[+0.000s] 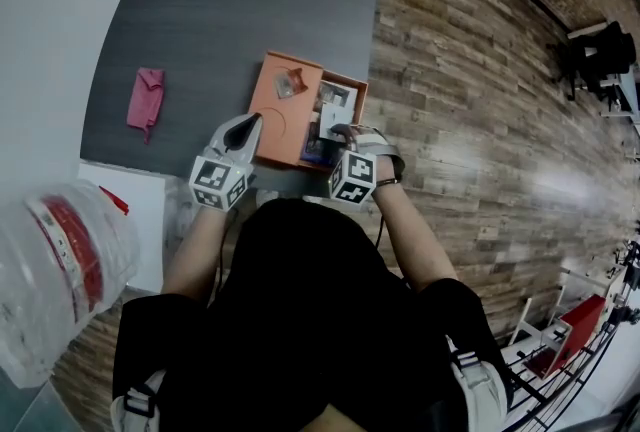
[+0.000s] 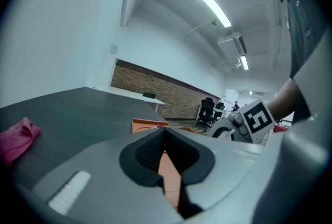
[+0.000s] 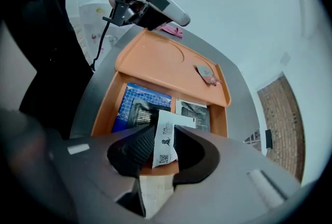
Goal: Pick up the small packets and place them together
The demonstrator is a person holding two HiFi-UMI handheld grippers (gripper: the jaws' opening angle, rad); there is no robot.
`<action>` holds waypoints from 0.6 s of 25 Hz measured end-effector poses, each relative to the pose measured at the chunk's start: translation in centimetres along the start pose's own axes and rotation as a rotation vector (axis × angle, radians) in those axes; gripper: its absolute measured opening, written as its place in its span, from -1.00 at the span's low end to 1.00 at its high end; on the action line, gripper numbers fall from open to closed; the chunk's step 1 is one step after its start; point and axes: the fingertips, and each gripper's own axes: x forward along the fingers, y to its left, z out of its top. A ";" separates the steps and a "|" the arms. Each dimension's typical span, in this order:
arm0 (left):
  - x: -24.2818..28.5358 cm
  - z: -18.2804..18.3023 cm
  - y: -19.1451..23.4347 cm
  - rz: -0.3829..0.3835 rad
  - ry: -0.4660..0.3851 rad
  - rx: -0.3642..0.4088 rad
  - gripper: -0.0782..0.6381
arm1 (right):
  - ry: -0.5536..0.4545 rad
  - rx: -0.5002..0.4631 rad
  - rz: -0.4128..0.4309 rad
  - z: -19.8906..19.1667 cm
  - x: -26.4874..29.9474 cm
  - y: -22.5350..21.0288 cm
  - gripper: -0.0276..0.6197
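Where right gripper [image 3: 165,130] clamps, white packet [image 3: 167,142] stands pinched.

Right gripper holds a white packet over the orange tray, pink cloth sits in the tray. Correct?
Not quite: the pink cloth lies on the dark table, apart from the orange tray; the head view shows it. The right gripper does hold a white packet over the tray.

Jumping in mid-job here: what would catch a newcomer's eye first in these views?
The orange tray at the near edge of the dark table, with packets in its right compartment. The right gripper is clamped on a white packet above that compartment, while the left gripper appears to grip the tray's left rim. A pink cloth lies alone further left on the table.
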 end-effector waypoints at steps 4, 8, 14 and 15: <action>-0.1 -0.1 0.1 -0.001 -0.002 -0.006 -0.79 | 0.009 0.014 -0.050 -0.3 -0.1 -1.1 -0.72; 0.0 0.0 0.1 -0.001 -0.005 -0.008 -0.79 | 0.007 0.030 -0.087 -0.2 -0.2 -1.9 -0.84; 0.1 -0.1 0.2 -0.008 0.004 -0.007 -0.79 | -0.004 0.055 -0.114 0.1 -0.5 -2.8 -0.89; 0.1 -0.1 0.2 -0.010 0.007 -0.008 -0.79 | -0.007 0.061 -0.121 0.1 -0.6 -3.1 -0.89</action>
